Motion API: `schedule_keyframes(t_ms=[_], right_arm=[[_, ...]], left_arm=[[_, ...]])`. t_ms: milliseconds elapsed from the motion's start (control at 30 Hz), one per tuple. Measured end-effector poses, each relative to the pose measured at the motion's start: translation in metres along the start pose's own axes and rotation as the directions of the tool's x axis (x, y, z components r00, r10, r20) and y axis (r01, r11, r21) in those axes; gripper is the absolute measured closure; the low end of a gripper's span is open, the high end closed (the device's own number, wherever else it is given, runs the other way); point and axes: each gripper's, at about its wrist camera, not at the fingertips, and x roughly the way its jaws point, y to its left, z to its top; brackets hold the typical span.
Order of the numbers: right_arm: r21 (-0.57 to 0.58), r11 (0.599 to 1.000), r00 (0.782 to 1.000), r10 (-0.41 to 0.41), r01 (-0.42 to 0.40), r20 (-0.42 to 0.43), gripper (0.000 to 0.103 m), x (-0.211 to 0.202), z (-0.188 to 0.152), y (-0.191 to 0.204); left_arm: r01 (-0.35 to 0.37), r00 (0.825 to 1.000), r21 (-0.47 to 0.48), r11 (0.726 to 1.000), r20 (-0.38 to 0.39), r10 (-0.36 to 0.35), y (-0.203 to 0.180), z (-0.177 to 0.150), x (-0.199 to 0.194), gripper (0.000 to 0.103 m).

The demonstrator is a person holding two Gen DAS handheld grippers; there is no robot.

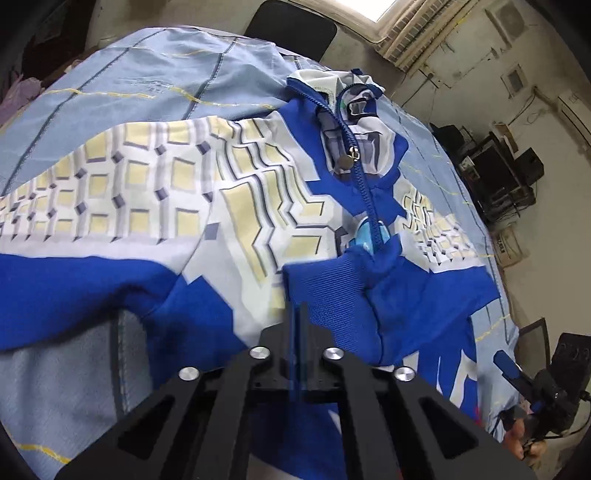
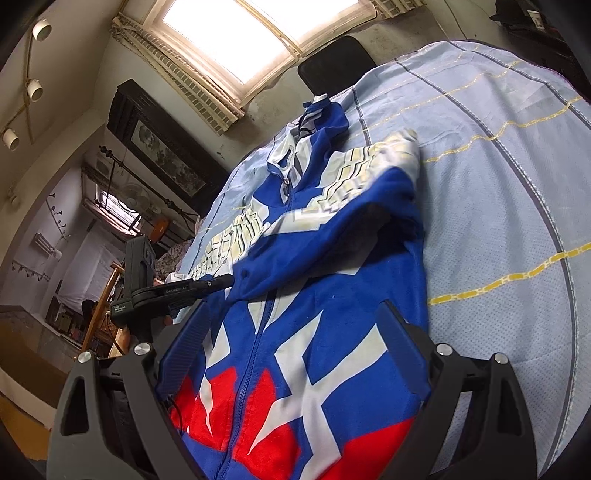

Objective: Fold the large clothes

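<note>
A blue, white and yellow zip jacket (image 1: pixel 236 206) with a red hem (image 2: pixel 258 417) lies front up on a light blue bedsheet (image 2: pixel 498 177). In the left wrist view my left gripper (image 1: pixel 297 308) is shut on the blue ribbed cuff (image 1: pixel 325 291) of a sleeve that lies across the chest. The right wrist view shows that same gripper (image 2: pixel 227 281) pinching the sleeve end. My right gripper (image 2: pixel 293 308) stands open and wide over the jacket's lower part, with nothing pressed between its fingers. One of its blue-padded fingers (image 1: pixel 508 365) shows at the bed's right edge.
A black chair back (image 2: pixel 336 62) stands beyond the far edge of the bed, under a bright window (image 2: pixel 258 33). Dark equipment on a rack (image 1: pixel 498 173) sits by the wall. Bare sheet spreads to the right of the jacket. A hand (image 1: pixel 524 439) grips the right gripper's handle.
</note>
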Motion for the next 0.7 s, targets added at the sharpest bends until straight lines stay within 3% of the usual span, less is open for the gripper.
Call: schedule_keyframes(t_ms=[167,300,333,367,433,533,600,700], right_arm=[[-0.034,0.998,0.998,-0.052,0.053,0.027,0.022,-0.003,0.015,0.007],[-0.073,0.991,0.993,-0.109,0.112,0.044,0.035,0.013,0.038,0.017],[-0.079,0.987,0.99,-0.134,0.137,0.046,0.038,0.021,0.045,0.02],[-0.082,0.984,0.987,-0.152,0.155,0.05,0.039,0.026,0.05,0.02],[-0.058,0.986,0.987,-0.155,0.158,0.048,0.039,0.036,0.057,0.017],[-0.005,0.997,0.997,-0.073,0.073,0.01,0.039,0.047,0.055,0.01],[-0.003,0.997,0.997,-0.072,0.072,0.001,0.039,0.051,0.051,0.008],[0.014,0.998,0.998,-0.059,0.059,-0.009,0.038,0.054,0.047,0.005]], left_arm=[[-0.074,0.982,0.099,0.992,0.183,0.055,-0.022,0.022,-0.043,0.103],[-0.212,0.936,0.145,0.966,0.313,0.158,-0.028,0.031,-0.065,0.103],[-0.2,0.941,0.132,0.971,0.302,0.153,-0.023,0.033,-0.064,0.103],[-0.119,0.966,0.11,0.987,0.244,0.089,-0.014,0.033,-0.058,0.103],[-0.002,0.989,0.097,0.995,0.149,-0.013,-0.007,0.027,-0.047,0.103],[-0.013,0.995,0.109,0.994,0.099,0.002,-0.006,0.014,-0.032,0.095],[0.011,0.998,0.077,0.997,0.066,-0.016,-0.002,0.014,-0.02,0.069],[0.049,0.999,0.059,0.997,-0.002,-0.048,-0.003,0.011,0.0,0.067]])
